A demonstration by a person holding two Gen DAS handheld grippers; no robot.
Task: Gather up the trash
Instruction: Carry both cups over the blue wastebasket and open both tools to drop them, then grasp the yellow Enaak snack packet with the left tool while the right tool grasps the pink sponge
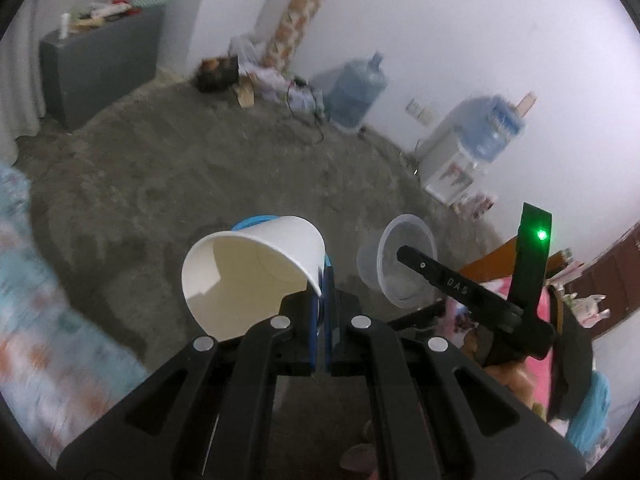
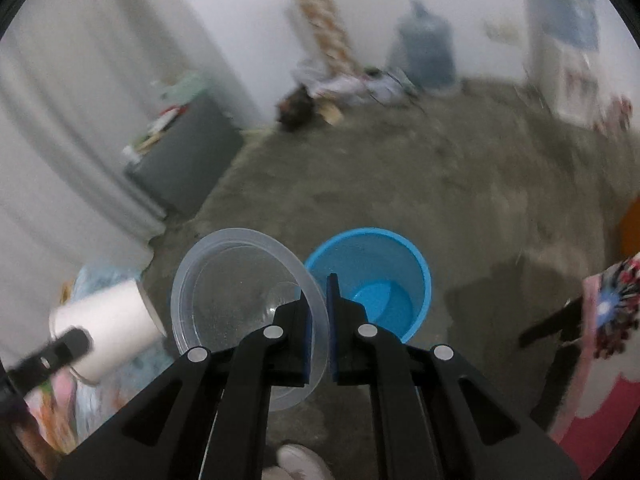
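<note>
My left gripper [image 1: 323, 280] is shut on the rim of a white paper cup [image 1: 252, 272], which tilts with its mouth toward the camera. Behind the cup a blue bin [image 1: 256, 221] shows only as a sliver of rim. My right gripper [image 2: 319, 292] is shut on the rim of a clear plastic bowl [image 2: 240, 304]. The blue bin [image 2: 372, 280] stands open on the floor just beyond the right fingertips, to the bowl's right. Each view shows the other hand's load: the clear bowl [image 1: 404, 264] at right, the paper cup [image 2: 108, 328] at left.
Bare concrete floor [image 1: 200, 168] spreads ahead. A grey cabinet [image 1: 100, 64], a pile of bags and a rolled mat [image 1: 298, 20], a water jug [image 1: 360, 88] and a water dispenser [image 1: 468, 148] line the white wall. Patterned bedding [image 1: 40, 320] lies at left; a shoe [image 2: 300, 462] shows below.
</note>
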